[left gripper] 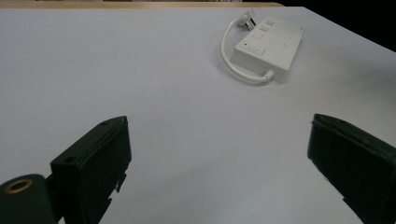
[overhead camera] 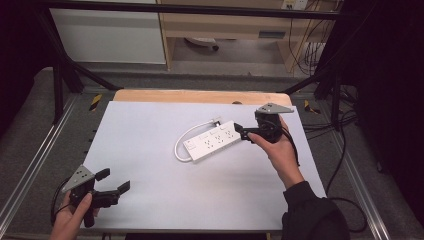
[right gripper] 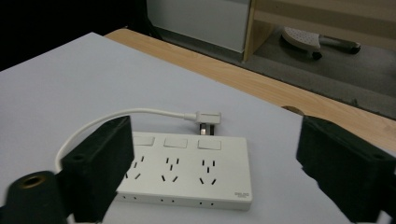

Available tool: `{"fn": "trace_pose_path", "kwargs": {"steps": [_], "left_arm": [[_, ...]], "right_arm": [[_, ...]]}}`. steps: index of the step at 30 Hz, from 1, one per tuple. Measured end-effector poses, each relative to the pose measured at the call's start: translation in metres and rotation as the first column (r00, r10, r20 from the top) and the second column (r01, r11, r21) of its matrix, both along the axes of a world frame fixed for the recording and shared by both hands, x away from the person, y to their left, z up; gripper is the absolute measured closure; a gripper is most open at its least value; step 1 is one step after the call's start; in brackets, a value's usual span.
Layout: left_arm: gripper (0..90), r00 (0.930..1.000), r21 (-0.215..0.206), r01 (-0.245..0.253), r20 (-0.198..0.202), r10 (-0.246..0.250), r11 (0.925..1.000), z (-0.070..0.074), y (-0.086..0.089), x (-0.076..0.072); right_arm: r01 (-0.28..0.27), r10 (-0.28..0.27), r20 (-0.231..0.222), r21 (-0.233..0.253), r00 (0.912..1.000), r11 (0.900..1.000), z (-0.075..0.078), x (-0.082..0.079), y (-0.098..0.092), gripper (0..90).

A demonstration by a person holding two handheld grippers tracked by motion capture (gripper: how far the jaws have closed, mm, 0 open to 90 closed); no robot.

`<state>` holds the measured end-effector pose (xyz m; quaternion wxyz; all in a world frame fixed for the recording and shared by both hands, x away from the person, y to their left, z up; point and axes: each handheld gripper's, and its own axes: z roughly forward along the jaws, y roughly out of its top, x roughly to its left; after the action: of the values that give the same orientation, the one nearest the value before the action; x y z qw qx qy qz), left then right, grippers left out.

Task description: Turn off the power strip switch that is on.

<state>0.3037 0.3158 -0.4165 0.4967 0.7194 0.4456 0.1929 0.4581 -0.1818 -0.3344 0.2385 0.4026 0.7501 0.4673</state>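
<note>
Right tongs [overhead camera: 244, 133] close in on a power strip [overhead camera: 212, 140]
Both tongs spread, empty; left tongs [overhead camera: 114, 181] wait at the counter's [overhead camera: 150, 165] seven o'clock

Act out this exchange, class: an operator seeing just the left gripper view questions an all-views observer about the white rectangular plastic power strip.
Operator: Where is the other hand-held gripper?
Observer: The right hand-held gripper is at the right end of the white rectangular plastic power strip, jaws open.
Operator: How many socket groups does the strip have?
Observer: Three, each with a white rectangular switch beside it.
</note>
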Motion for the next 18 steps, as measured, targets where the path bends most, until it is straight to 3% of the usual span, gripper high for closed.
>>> {"fn": "trace_pose_path", "kwargs": {"steps": [11,18], "left_arm": [[6.1,1.0000,0.004,0.005,0.000,-0.005,1.0000,0.000,0.000,0.000],[6.1,1.0000,0.007,0.006,-0.001,-0.006,1.0000,0.000,0.000,0.000]], "right_arm": [[-0.010,0.010,0.046,-0.001,0.9989,1.000,0.002,0.008,0.009,52.6],[-0.024,0.023,0.072,0.015,0.9972,1.000,0.000,0.012,0.013,72.6]]}}
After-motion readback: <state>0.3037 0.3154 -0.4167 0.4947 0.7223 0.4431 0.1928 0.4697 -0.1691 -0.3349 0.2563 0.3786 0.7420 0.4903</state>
